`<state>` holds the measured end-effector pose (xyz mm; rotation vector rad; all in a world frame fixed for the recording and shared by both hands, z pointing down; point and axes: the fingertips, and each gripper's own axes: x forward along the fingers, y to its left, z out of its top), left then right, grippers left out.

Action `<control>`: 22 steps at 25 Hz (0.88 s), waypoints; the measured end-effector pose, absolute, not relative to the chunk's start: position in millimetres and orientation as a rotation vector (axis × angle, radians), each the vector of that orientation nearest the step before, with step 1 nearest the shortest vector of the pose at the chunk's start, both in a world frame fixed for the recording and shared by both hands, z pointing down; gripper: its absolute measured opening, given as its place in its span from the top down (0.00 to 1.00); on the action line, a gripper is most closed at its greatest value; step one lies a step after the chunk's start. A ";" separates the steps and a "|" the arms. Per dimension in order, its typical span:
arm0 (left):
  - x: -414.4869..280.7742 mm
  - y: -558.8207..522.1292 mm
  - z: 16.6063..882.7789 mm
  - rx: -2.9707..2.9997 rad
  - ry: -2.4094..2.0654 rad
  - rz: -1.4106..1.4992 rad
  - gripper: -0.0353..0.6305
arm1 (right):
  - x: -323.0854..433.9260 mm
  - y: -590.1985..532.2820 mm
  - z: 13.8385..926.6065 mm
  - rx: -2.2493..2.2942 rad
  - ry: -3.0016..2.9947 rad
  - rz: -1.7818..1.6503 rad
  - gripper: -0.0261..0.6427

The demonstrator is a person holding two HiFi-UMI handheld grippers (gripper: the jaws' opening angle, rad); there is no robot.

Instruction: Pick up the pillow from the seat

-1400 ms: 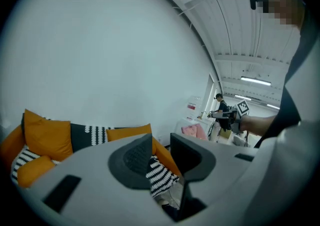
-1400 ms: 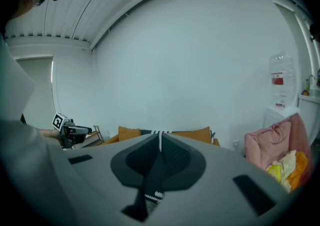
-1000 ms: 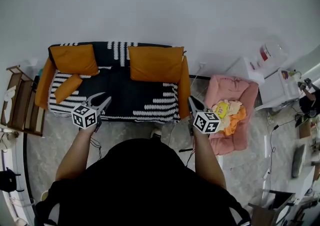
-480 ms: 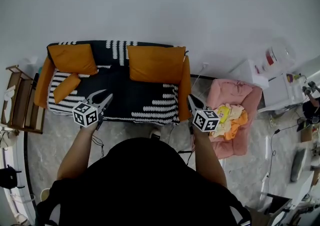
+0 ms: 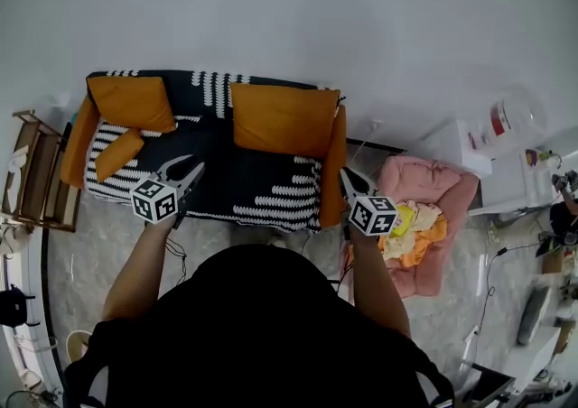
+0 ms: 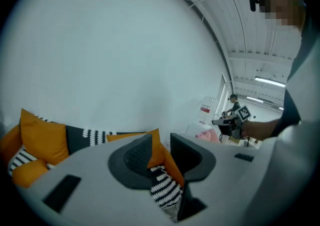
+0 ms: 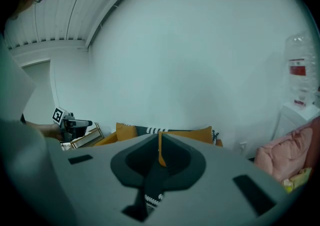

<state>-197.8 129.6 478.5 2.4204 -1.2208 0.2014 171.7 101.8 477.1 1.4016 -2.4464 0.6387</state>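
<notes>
A small orange pillow [image 5: 119,153] lies on the left end of the seat of a black-and-white patterned sofa [image 5: 262,185]. Two larger orange cushions [image 5: 134,101] [image 5: 282,117] lean against the backrest. My left gripper [image 5: 183,173] hovers over the seat's front edge, to the right of the small pillow, jaws a little apart and empty. My right gripper [image 5: 347,180] is by the sofa's right armrest, shut on nothing. The left gripper view shows the small pillow [image 6: 29,174] low at the left, beyond my left gripper [image 6: 161,144]. In its own view my right gripper [image 7: 159,142] points at the sofa.
A pink armchair [image 5: 424,182] piled with yellow and orange clothes stands right of the sofa. A wooden shelf [image 5: 38,182] is at the sofa's left end. White cabinets and a water bottle [image 5: 508,117] sit at the far right. A cable [image 5: 368,140] runs along the wall.
Both grippers keep the same stance and have crept slightly closer to the sofa. The head view has shifted a little, so the armchair sits lower in frame.
</notes>
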 end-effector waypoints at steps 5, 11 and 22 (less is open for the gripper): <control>-185.7 115.1 481.5 2.402 -1.245 0.225 0.77 | 185.2 79.7 482.2 1.366 -2.453 0.647 0.93; -163.1 88.9 480.6 2.380 -1.273 0.236 0.77 | 206.4 50.3 487.5 1.318 -2.464 0.649 0.93; -128.6 58.0 484.0 2.367 -1.275 0.242 0.76 | 217.8 9.8 495.8 1.244 -2.483 0.651 0.93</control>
